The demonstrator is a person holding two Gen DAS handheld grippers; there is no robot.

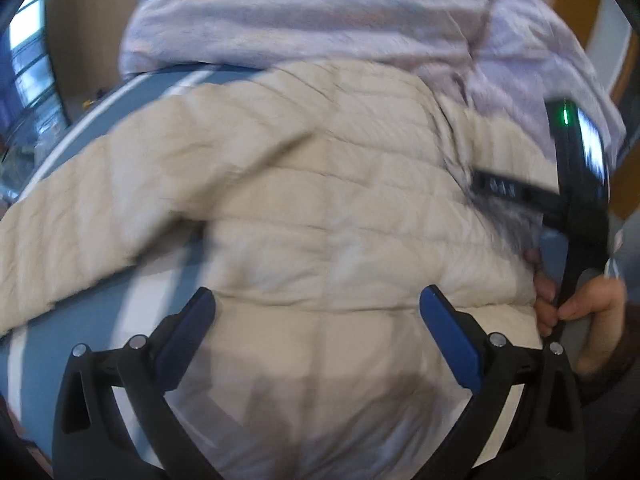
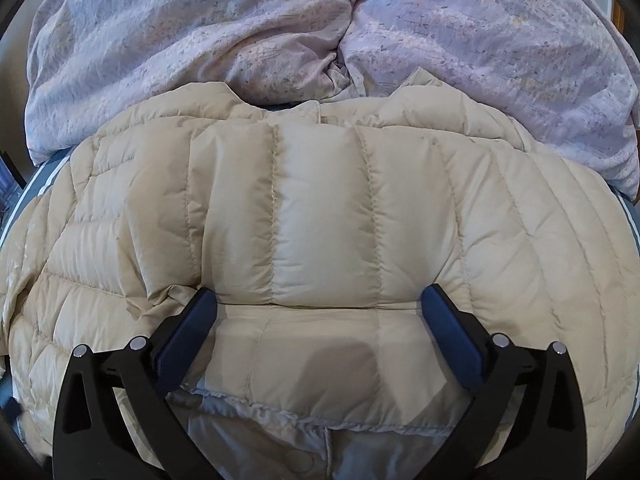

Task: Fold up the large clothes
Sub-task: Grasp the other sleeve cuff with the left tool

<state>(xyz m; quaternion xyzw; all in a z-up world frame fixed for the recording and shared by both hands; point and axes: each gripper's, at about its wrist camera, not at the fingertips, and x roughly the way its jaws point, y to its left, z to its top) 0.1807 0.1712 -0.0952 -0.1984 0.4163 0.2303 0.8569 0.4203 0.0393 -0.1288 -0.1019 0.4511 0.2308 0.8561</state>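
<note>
Blue bedding with white stripes (image 1: 120, 108) covers the bed that carries everything, showing in the left wrist view along the left edge and in the right wrist view as thin slivers at both side edges (image 2: 40, 184). Piled across the far side of the bed lies a lilac floral duvet (image 2: 200, 36), bunched into two mounds with a deep crease between them; the left wrist view catches it too, blurred (image 1: 280, 12). Against the near edge of that duvet, and touching it, lies the task's garment, a beige quilted down jacket (image 2: 320, 208), spread over most of the bed's near half. Its puffy panels run in stitched channels, and one layer is folded over another, with a hem line crossing between the right gripper's fingers. A lighter grey lining with a snap button (image 2: 298, 460) shows at the near edge. In the left wrist view the jacket (image 1: 280, 200) is motion-blurred, one sleeve reaching toward the left edge of the bed.

The left gripper (image 1: 318, 308) hangs above the jacket, jaws spread wide with nothing between them. The right gripper (image 2: 320, 308) is likewise parted wide over the fold, gripping nothing. The person's right hand (image 1: 580, 312) holds the right gripper's black handle at the bed's right side.
</note>
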